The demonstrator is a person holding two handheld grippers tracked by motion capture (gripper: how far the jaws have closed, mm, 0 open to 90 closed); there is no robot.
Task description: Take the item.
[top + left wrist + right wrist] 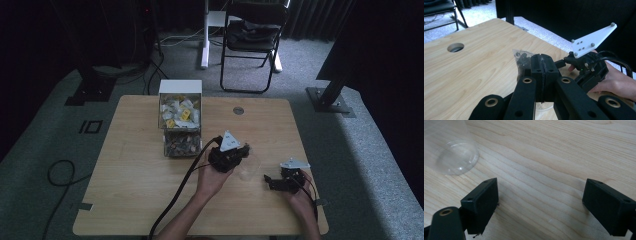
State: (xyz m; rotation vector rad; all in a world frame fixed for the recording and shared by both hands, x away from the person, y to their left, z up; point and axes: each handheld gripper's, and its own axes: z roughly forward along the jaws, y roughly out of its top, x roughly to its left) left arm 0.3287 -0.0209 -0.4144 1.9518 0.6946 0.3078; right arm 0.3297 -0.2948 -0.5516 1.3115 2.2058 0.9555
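Observation:
My left gripper [542, 59] is shut on a small clear packet [522, 58] of dark bits, pinched at its edge. In the high view this gripper [243, 151] hangs over a clear plastic cup [248, 169] near the table's middle right. The cup's rim [544, 106] shows just beneath the jaws. My right gripper [541, 185] stands open low over the bare wood, nothing between its fingers, with the cup [454, 157] ahead to its left. Seen from above, the right gripper [270, 180] sits right of the cup, pointing left.
A clear dispenser box [180, 120] with a white top stands at the table's back middle, light packets in its upper bin and dark ones below. A cable hole [238, 110] lies behind the cup. A black chair [252, 37] stands beyond the table.

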